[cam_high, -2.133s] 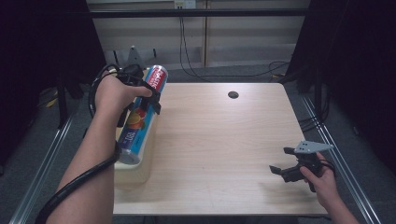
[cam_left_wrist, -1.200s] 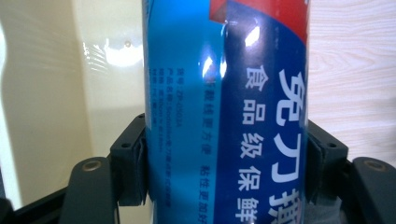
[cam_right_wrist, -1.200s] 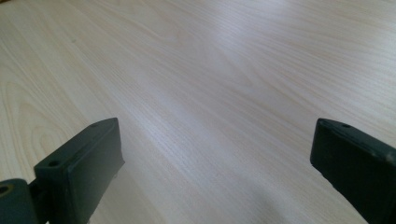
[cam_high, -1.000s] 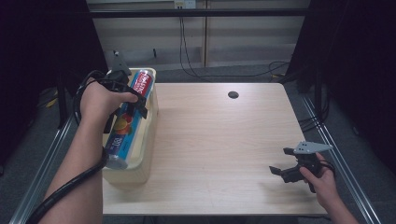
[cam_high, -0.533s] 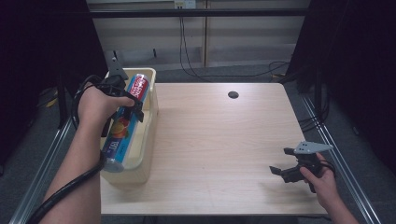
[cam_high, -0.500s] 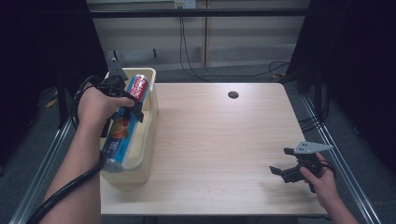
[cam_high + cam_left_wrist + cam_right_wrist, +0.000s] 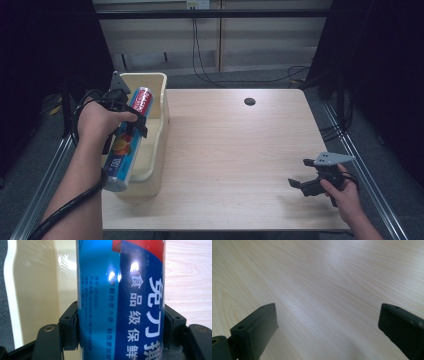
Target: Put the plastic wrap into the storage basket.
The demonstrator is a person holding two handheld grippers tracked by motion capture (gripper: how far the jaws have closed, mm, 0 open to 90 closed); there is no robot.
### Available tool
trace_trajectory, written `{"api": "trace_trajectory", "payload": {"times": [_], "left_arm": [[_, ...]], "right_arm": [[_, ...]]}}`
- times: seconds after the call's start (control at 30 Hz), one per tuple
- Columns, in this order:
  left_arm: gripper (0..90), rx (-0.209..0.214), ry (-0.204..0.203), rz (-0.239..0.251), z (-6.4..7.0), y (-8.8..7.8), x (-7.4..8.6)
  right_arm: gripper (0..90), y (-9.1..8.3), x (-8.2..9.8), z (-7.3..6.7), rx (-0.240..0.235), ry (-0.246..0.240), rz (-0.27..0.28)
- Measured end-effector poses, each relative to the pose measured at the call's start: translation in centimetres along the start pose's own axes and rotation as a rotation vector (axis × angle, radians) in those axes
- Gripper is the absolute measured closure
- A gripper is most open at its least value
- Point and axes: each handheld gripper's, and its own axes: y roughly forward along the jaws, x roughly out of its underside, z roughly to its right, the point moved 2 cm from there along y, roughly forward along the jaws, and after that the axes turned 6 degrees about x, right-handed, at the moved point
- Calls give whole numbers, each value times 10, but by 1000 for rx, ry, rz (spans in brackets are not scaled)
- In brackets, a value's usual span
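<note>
Left gripper [image 7: 134, 121] clamped mid-length on cling-film roll [image 7: 126, 140] above bin [image 7: 159, 131]; likely light, stiff, glossy-slippery. Right gripper [image 7: 306, 183] unclenched, empty.

One blue-and-red roll [image 7: 127, 137], one cream bin [image 7: 159, 125], one wooden table [image 7: 235, 150], two claws, left [image 7: 131, 125] and right [image 7: 301, 186]

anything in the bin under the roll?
None visible: the bin shows bare cream floor beside the roll. The left gripper, the hand and the roll cover the rest.

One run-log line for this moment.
left hand-held gripper: shut on blue cling-film tube | over cream plastic bin | right hand-held gripper: open
</note>
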Motion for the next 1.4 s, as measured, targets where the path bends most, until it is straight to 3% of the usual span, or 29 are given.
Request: {"api": "trace_trajectory", "payload": {"times": [0.47, 0.73, 1.07, 1.2, 1.4], "left_arm": [[322, -7, -28, -26, -12, 15, 5], [322, 5, -36, -42, -12, 25, 7], [322, 32, -83, -53, -10, 39, 7], [322, 29, -71, -63, -12, 43, 7], [321, 39, -100, -59, -12, 48, 7]], "right_arm": [[20, 1, 0, -1, 3, -2, -2], [20, 2, 1, 0, 1, 0, -2], [20, 1, 1, 1, -1, 3, -1], [20, 1, 1, 1, 3, 3, -2], [20, 1, 1, 0, 3, 6, -4]]}}
